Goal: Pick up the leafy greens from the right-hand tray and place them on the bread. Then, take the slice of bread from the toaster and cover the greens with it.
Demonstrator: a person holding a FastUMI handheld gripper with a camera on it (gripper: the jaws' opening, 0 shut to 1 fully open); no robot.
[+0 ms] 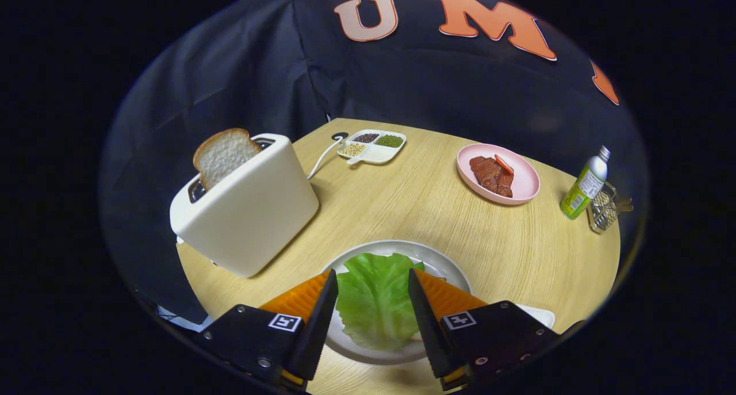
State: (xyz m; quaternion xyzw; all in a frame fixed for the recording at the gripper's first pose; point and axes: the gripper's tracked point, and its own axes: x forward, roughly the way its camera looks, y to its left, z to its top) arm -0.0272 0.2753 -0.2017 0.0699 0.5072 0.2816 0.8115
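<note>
— Between your fingers, what lay on the plate?
— You held the gripper spread wide over the leafy greens, neither finger touching them; the leaf covered whatever sat beneath (bread, if any, was hidden).
— And the toaster?
— Beyond your left finger, on the wooden table; one slice of bread stood upright in its slot.
</note>
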